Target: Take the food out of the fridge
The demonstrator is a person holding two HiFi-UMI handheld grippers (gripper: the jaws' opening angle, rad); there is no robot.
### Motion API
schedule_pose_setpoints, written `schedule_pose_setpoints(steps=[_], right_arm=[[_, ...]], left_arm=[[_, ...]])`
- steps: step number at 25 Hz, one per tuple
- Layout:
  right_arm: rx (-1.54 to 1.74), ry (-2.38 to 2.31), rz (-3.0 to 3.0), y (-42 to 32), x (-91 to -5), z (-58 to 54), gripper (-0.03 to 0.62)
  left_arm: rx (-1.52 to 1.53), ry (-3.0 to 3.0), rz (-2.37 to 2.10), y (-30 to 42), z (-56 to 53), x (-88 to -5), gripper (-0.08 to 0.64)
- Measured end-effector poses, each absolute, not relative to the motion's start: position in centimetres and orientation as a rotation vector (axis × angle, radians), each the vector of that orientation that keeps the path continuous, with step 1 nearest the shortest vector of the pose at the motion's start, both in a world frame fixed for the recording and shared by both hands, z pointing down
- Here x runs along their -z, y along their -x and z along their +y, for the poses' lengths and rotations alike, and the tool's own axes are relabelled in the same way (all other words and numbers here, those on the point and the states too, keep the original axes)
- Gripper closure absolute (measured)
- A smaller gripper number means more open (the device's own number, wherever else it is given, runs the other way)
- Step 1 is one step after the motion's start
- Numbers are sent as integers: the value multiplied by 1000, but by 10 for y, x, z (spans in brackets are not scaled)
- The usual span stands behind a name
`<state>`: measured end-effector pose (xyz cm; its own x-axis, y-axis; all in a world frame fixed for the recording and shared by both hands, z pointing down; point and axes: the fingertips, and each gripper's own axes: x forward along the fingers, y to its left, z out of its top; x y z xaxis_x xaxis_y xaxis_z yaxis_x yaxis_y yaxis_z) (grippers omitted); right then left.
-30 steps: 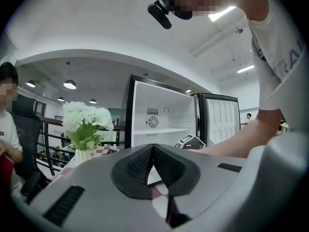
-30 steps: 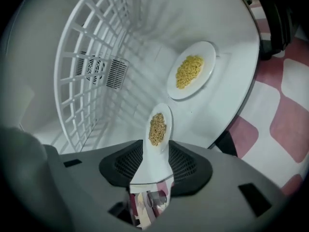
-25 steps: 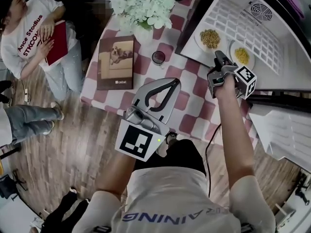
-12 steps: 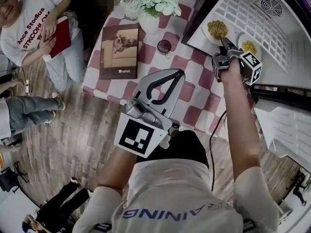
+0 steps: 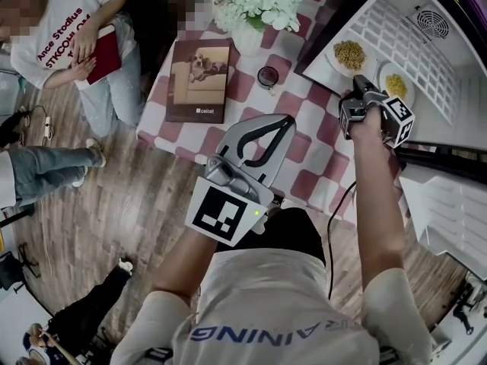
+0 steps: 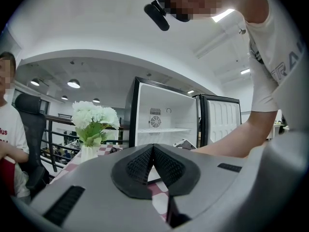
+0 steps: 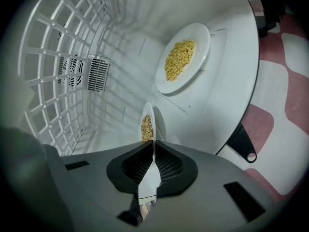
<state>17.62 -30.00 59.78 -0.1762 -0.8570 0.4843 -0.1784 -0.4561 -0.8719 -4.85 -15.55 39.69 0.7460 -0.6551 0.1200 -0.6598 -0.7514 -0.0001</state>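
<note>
Two white plates of yellow food stand on the floor of the open white fridge (image 5: 426, 52). My right gripper (image 5: 365, 84) reaches in between them. In the right gripper view its jaws are closing on the rim of the nearer plate (image 7: 147, 124), seen edge-on, and the pads (image 7: 166, 164) press on it; my right gripper (image 7: 153, 146) grips only the rim. That plate (image 5: 396, 84) lies to the right of the far plate (image 5: 350, 54), which stands free (image 7: 182, 58). My left gripper (image 5: 278, 124) hangs shut and empty over the checked table, its pads meeting (image 6: 153, 149).
The red-and-white checked table (image 5: 304, 150) carries a vase of white flowers (image 5: 259, 2), a book with a dog picture (image 5: 199, 78) and a small dark cup (image 5: 267, 76). A wire shelf (image 7: 53, 57) spans the fridge. The fridge door (image 5: 449, 204) stands open. A seated person (image 5: 68, 36) holds a red book.
The right gripper's jaws have come together on the plate's rim. The left gripper has stayed where it was. The head view has shifted a little.
</note>
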Motion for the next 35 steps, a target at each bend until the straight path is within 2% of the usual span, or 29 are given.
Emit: schedule_pose_setpoints(steps=[13, 35], right_arm=[[1725, 1543, 1156, -161, -612, -246, 558], [1587, 1295, 1156, -150, -607, -261, 566]], left_arm=[[-161, -2873, -1083, 53, -154, -397, 552], [-179, -2855, -1057, 62, -154, -404, 552]])
